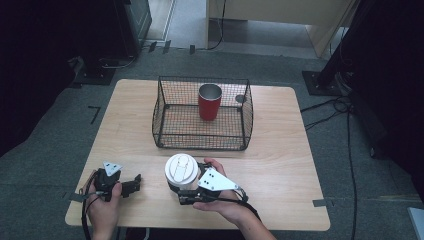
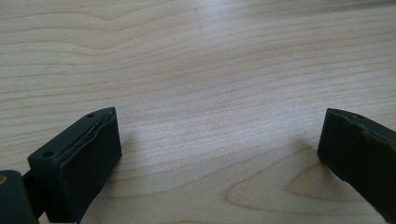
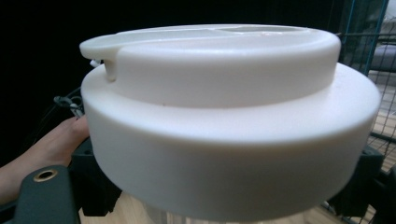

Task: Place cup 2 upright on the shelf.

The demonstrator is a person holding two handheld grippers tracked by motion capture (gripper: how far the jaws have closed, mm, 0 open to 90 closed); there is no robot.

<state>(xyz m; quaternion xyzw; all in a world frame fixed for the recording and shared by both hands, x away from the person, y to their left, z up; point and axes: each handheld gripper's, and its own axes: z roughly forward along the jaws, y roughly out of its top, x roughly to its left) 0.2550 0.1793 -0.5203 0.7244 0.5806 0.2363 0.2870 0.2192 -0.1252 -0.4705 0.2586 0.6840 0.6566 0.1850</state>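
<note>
White-lidded cup stands at the table's near edge, before the wire basket. I grip it with my right tongs closed below the lid; left tongs sit open, empty. Smooth plastic looks light, stiff, slippery; holding under the rim seems safest.

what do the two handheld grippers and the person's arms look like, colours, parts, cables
Both the left gripper and the right gripper are black, each topped by a grey three-cornered plate with dark dots. The jaws are blocky black pads with small screw holes. Thin black cables trail back along bare forearms; no sleeves are visible.
</note>
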